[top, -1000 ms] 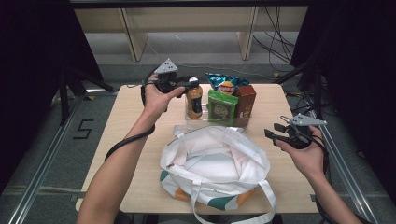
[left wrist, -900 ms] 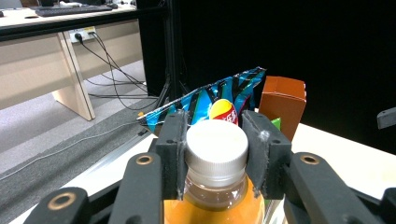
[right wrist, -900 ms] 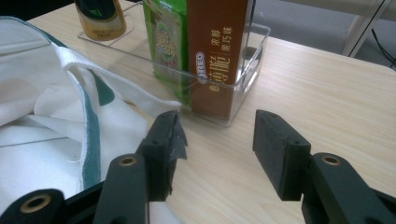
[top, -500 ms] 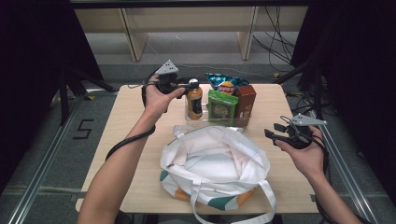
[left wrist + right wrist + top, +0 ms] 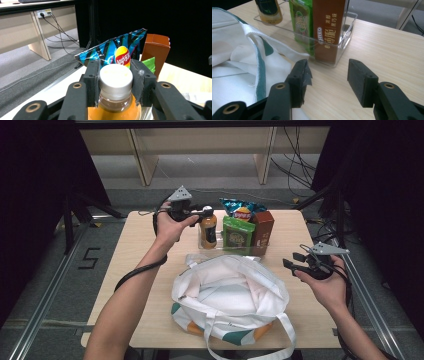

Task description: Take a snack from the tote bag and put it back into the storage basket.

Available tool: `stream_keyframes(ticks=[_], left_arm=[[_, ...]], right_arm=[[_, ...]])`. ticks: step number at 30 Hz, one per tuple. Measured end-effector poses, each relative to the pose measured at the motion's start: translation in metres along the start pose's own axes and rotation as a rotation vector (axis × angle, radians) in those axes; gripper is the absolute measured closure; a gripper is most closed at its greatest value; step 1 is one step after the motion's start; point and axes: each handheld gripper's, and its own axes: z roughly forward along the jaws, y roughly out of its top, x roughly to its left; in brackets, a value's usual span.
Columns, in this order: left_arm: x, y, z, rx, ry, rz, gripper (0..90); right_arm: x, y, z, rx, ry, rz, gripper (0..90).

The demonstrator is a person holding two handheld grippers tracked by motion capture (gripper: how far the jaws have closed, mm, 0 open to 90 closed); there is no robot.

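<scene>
My left gripper (image 5: 116,85) stays clamped on the juice bottle (image 5: 208,230) cap near the top middle, nothing has moved, so lifting into the bag (image 5: 230,295) comes next, my right gripper (image 5: 328,80) open

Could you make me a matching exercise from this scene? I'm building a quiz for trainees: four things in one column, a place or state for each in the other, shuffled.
Things:
1. bottle
2. brown box
3. tote bag
4. right gripper

Places or states:
A. lies open on the near part of the table
B. jaws apart over bare table, nothing between them
C. white cap clamped between the jaws of the left gripper
D. stands at the right end of the clear tray, beside the green packet

Pairs: 1-C, 2-D, 3-A, 4-B
</scene>
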Motion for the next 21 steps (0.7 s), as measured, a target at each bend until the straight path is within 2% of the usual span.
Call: stream_keyframes(ticks=[4,5,7,10,11,12,14,15,18,19,21], left_arm=[[0.0007,-0.002,0.0003,0.002,-0.004,-0.004,60.7],[0.0007,-0.0026,0.0004,0.003,-0.004,-0.005,60.7],[0.0007,-0.0034,0.0005,0.006,-0.002,-0.003,60.7],[0.0011,-0.0044,0.0007,0.009,0.001,-0.002,60.7],[0.0011,-0.0047,0.0009,0.011,0.001,-0.001,60.7],[0.0011,-0.0052,0.0011,0.011,0.001,-0.004,60.7],[0.0012,-0.0061,0.0015,0.013,0.0,-0.002,60.7],[0.0013,-0.0067,0.0015,0.014,0.001,-0.002,60.7],[0.0015,-0.0079,0.002,0.013,0.003,-0.007,60.7],[0.0014,-0.0089,0.0024,0.015,0.003,-0.009,60.7],[0.0016,-0.0098,0.0027,0.019,0.005,-0.008,60.7]], right_arm=[[-0.0001,0.0002,-0.0003,0.0,0.0,0.0,51.3],[-0.0009,-0.0004,0.0005,-0.007,-0.004,-0.013,51.4],[0.0015,-0.0003,0.0002,0.003,-0.001,0.015,51.4],[0.0027,-0.0004,0.0007,0.004,0.001,0.022,51.4],[0.004,-0.0001,0.0005,0.01,0.005,0.036,51.3],[0.0032,0.0,-0.001,0.036,0.013,0.024,51.3],[0.0027,-0.0001,-0.0011,0.04,0.014,0.018,51.3],[0.0034,0.0003,-0.0016,0.045,0.016,0.031,51.4],[0.002,0.0,-0.001,0.027,0.005,0.013,51.3],[0.0018,-0.0008,0.0008,0.001,-0.003,0.004,51.3],[0.0017,-0.0007,0.0008,0.0,-0.002,0.004,51.3]])
